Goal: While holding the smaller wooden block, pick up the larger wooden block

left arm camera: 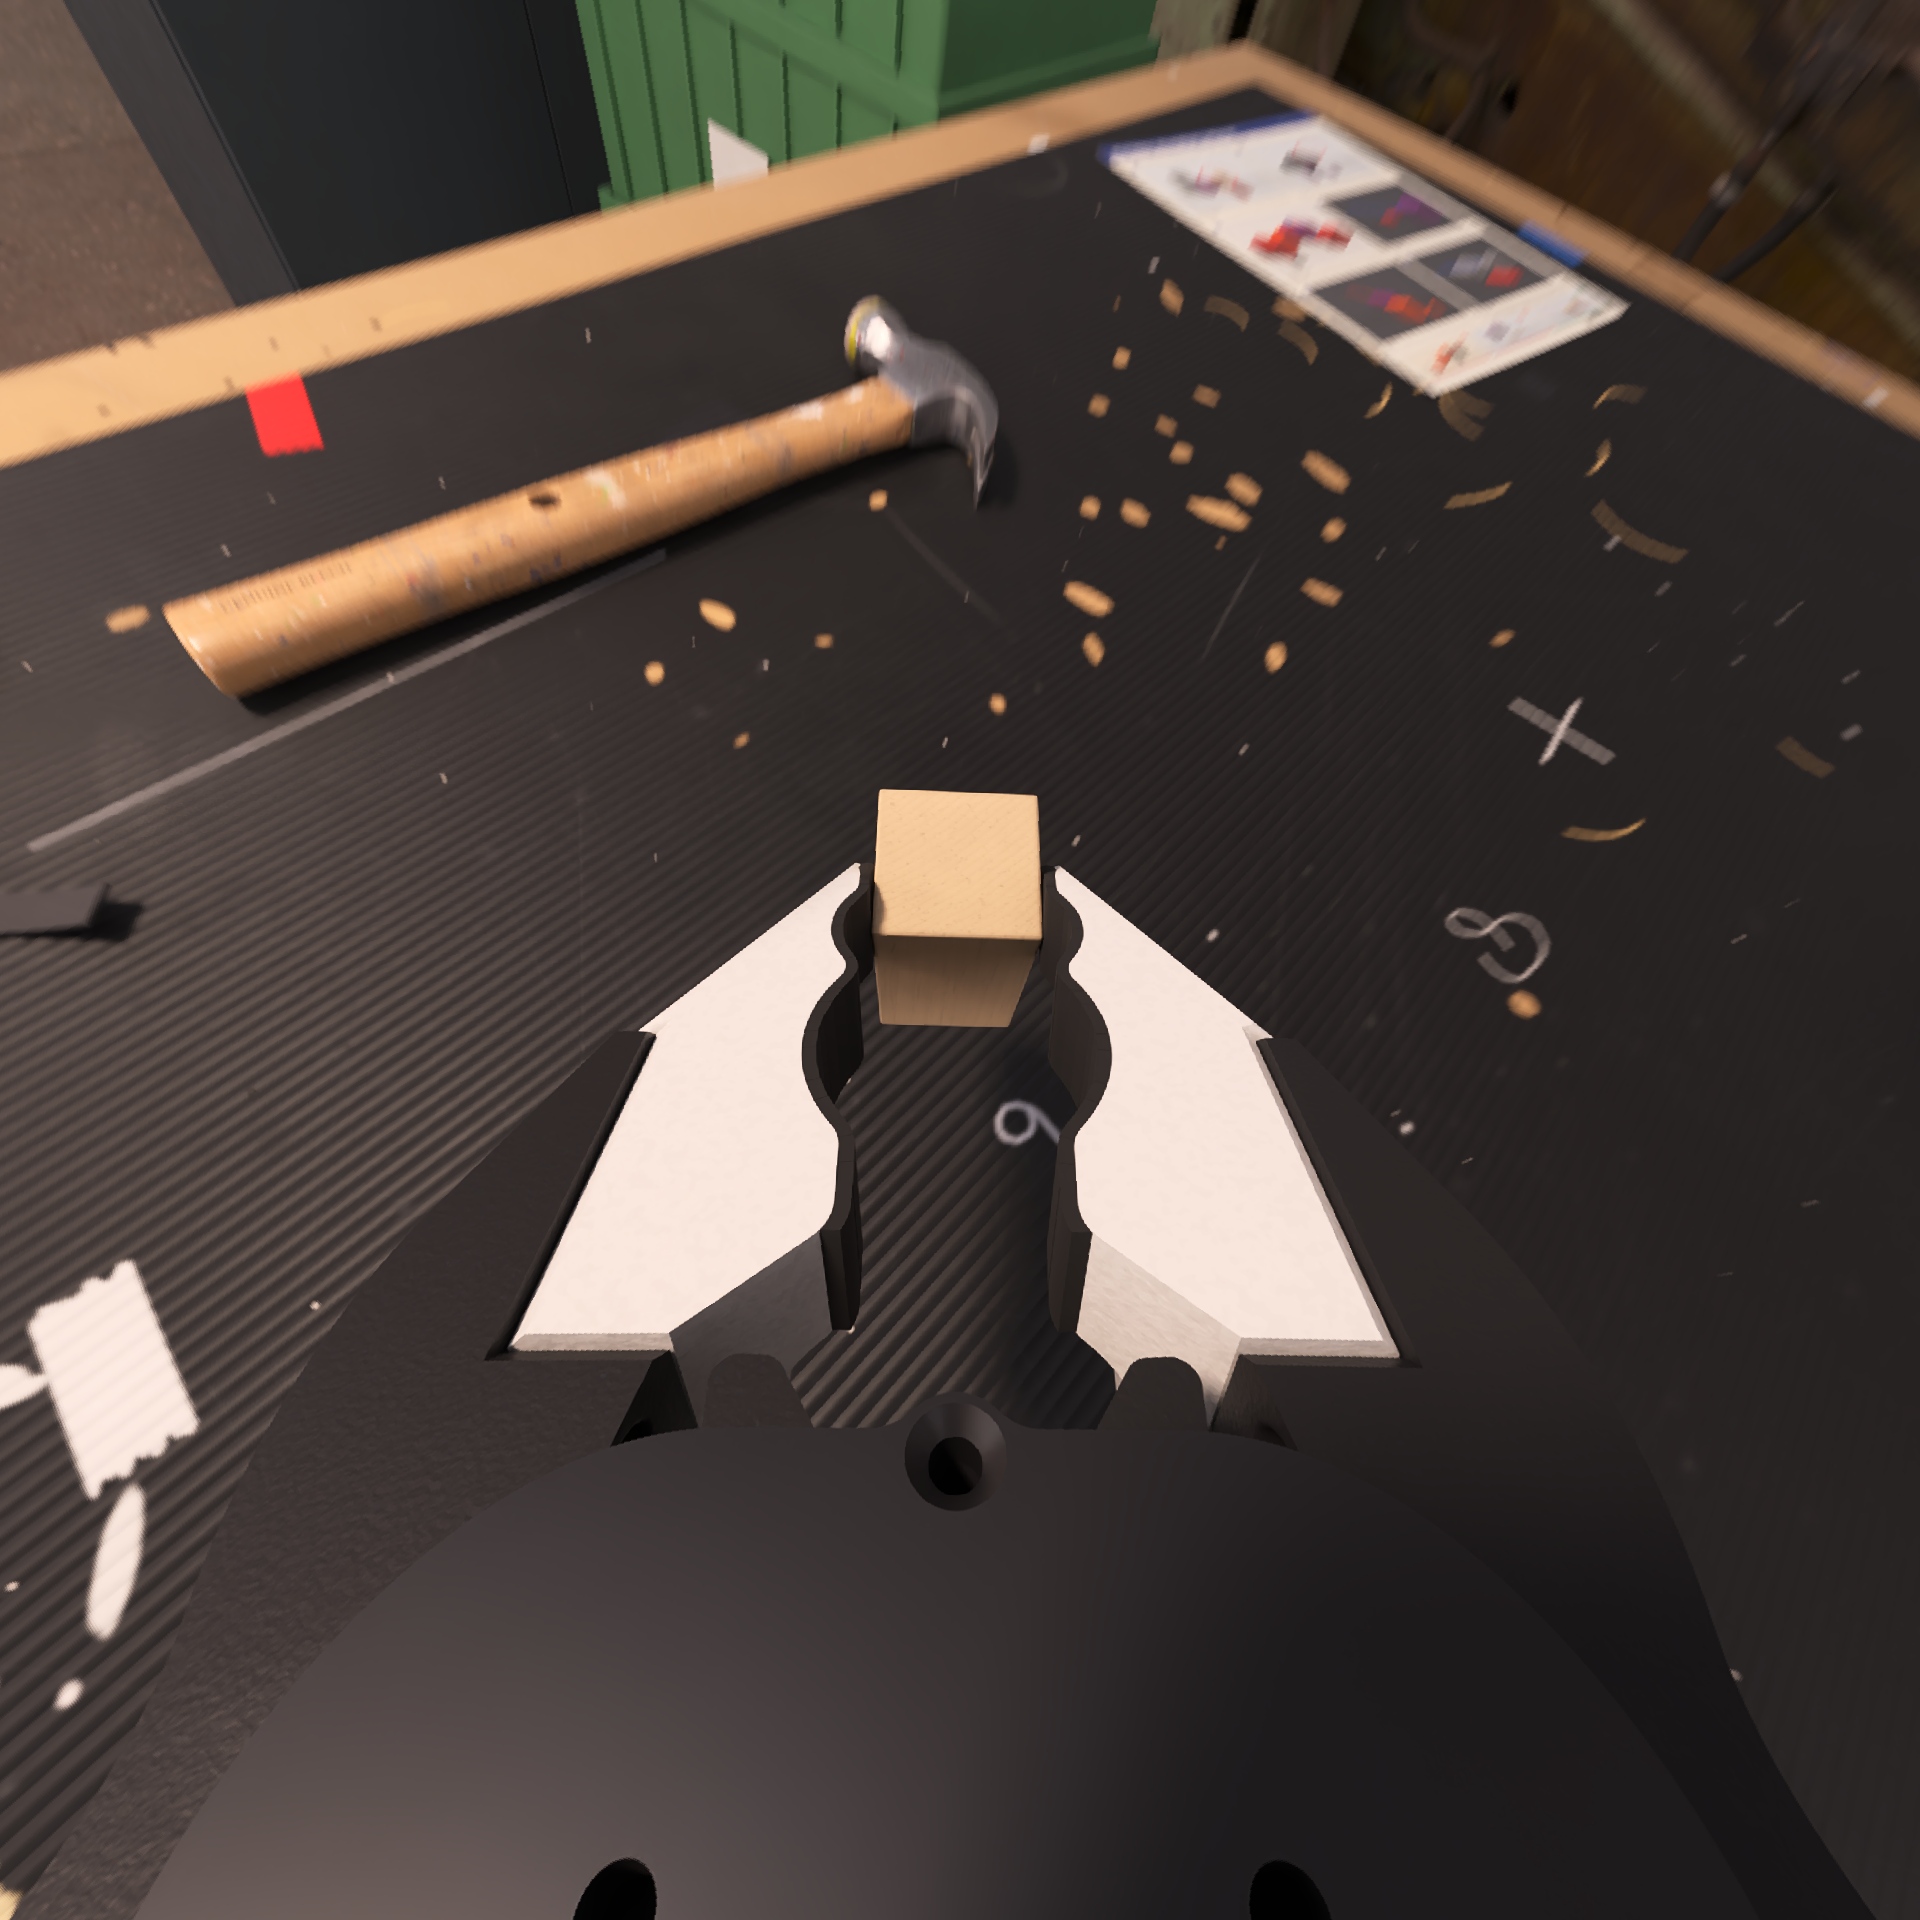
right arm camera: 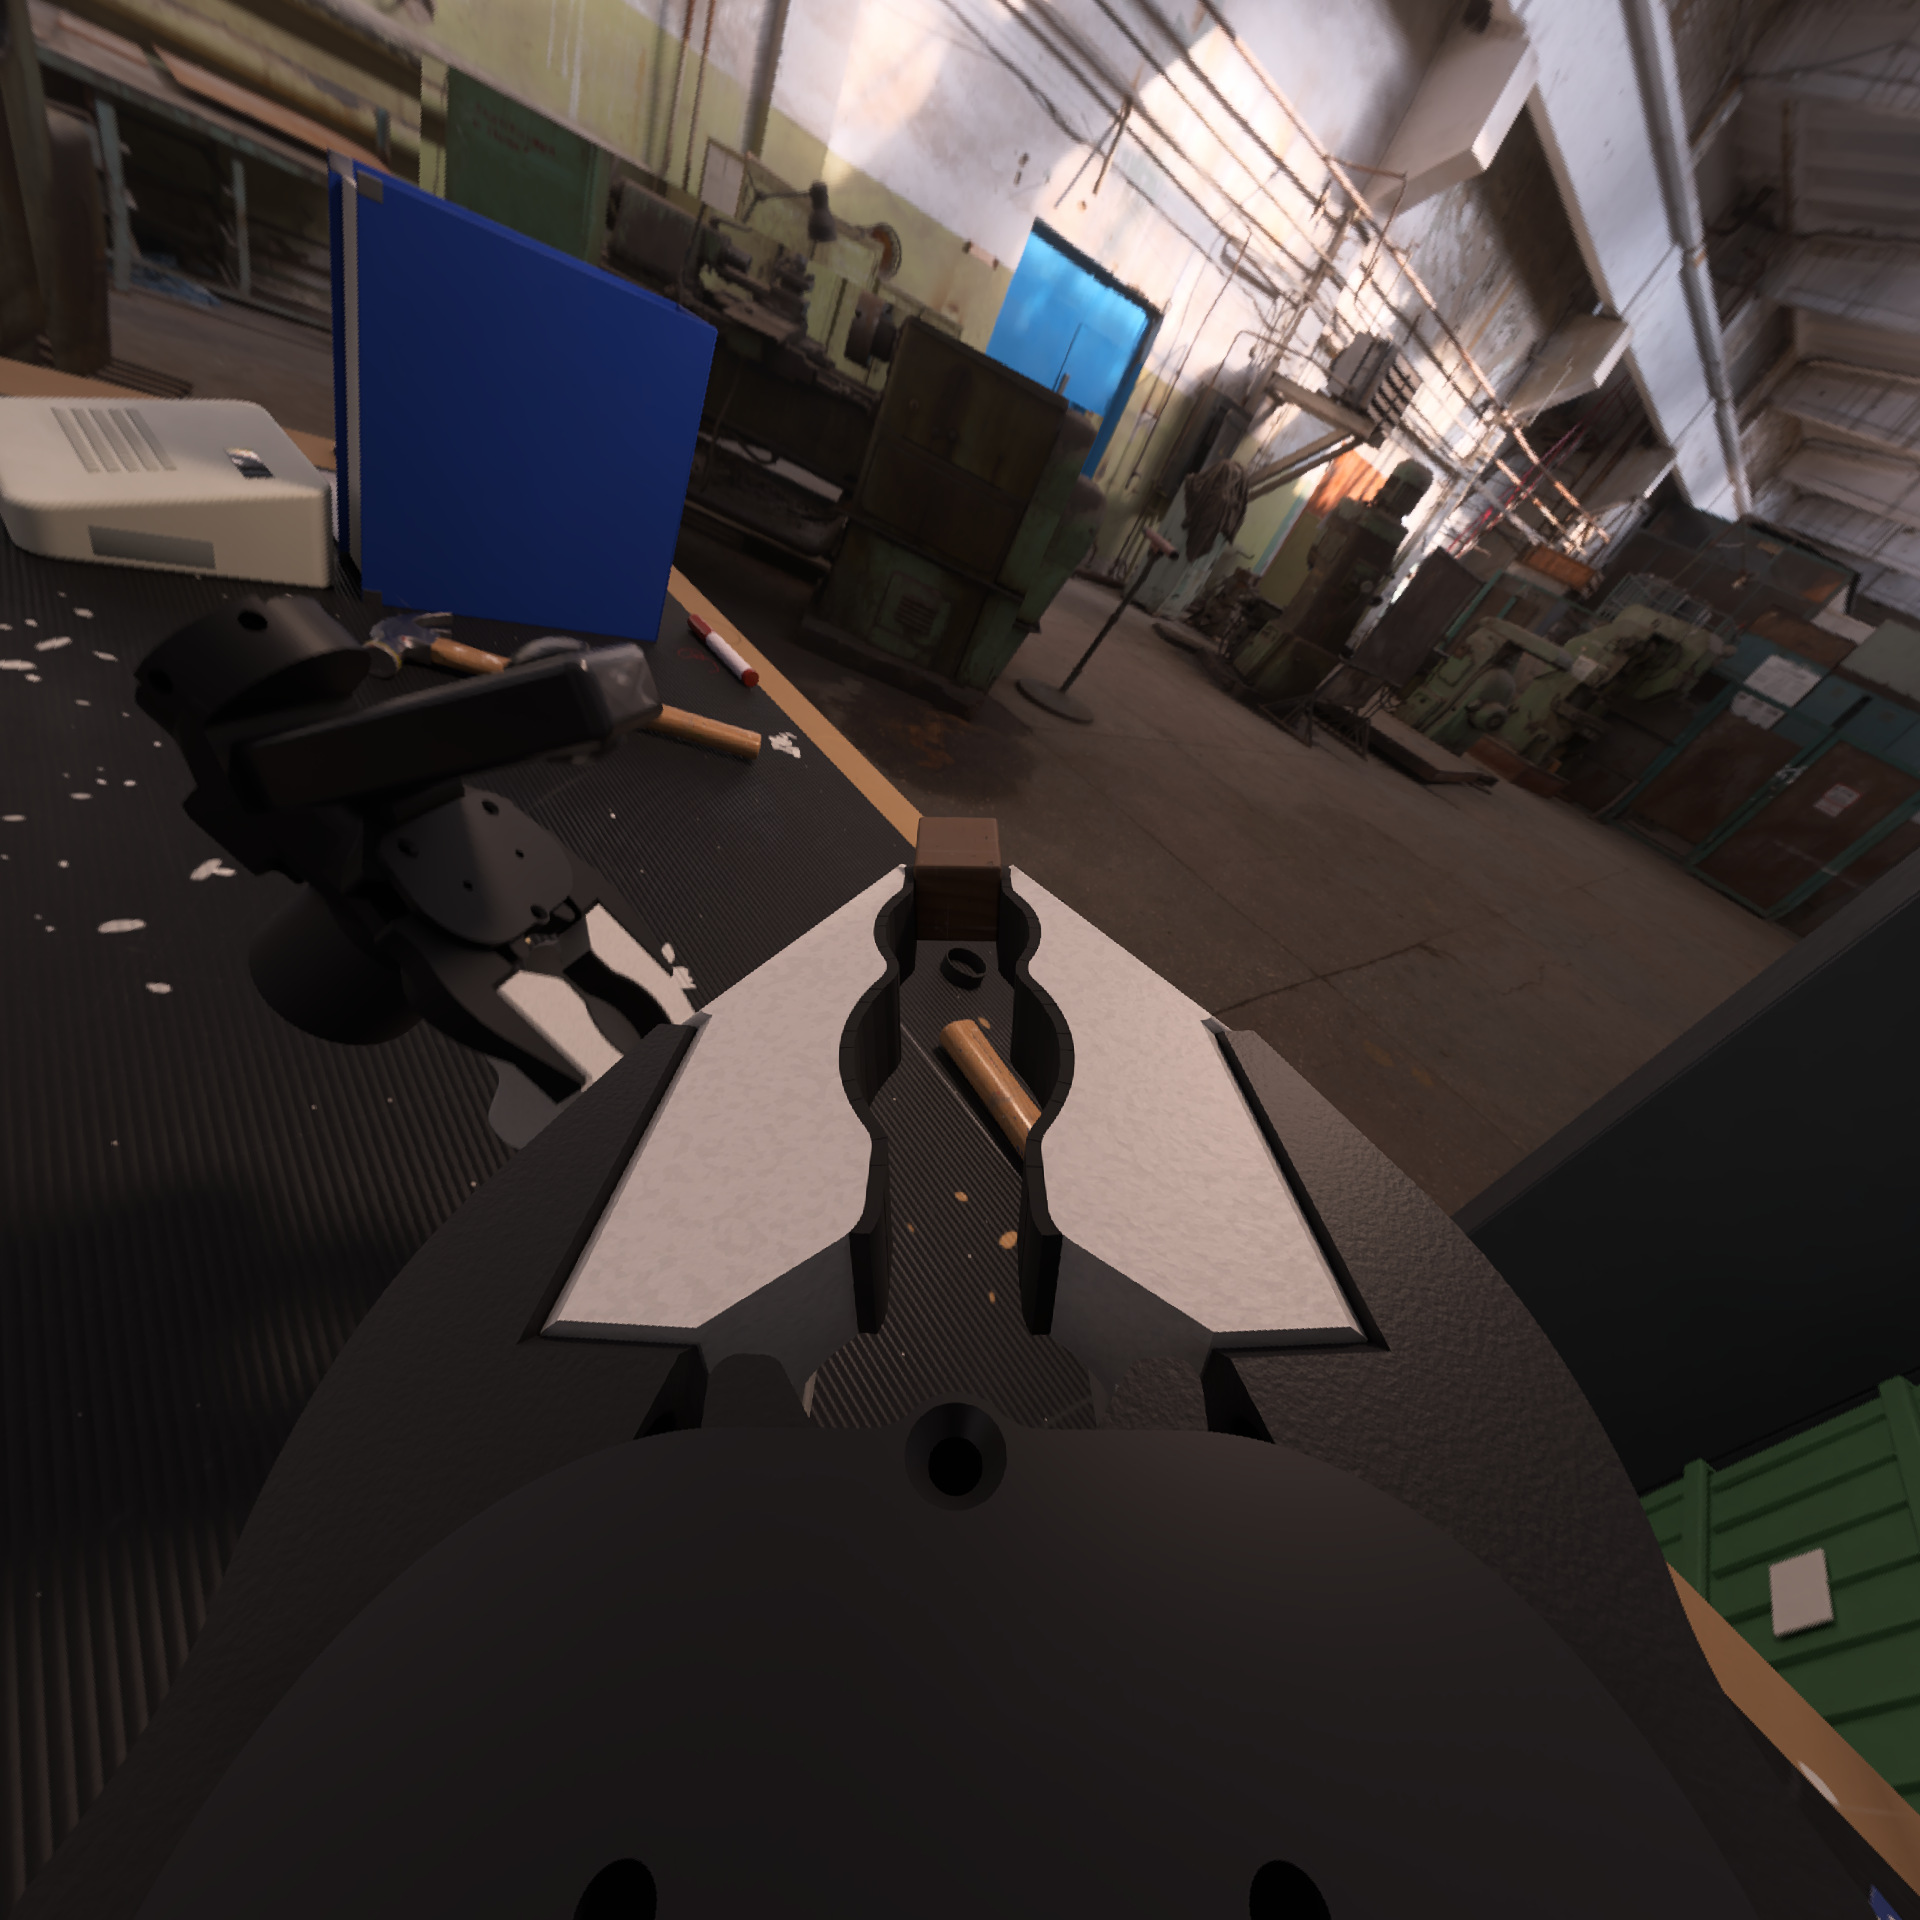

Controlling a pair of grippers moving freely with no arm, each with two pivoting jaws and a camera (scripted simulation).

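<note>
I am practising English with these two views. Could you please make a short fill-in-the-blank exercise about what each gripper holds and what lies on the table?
1. The left gripper holds a light ____ block between its fingertips.
2. The block in the right gripper is ____ in colour than that one.
3. On the black mat, beyond the light block, lies a ____ with a wooden handle.

Missing words: wooden; darker; hammer

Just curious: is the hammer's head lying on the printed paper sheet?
No, the hammer lies on the black mat, apart from the paper sheet.
</note>
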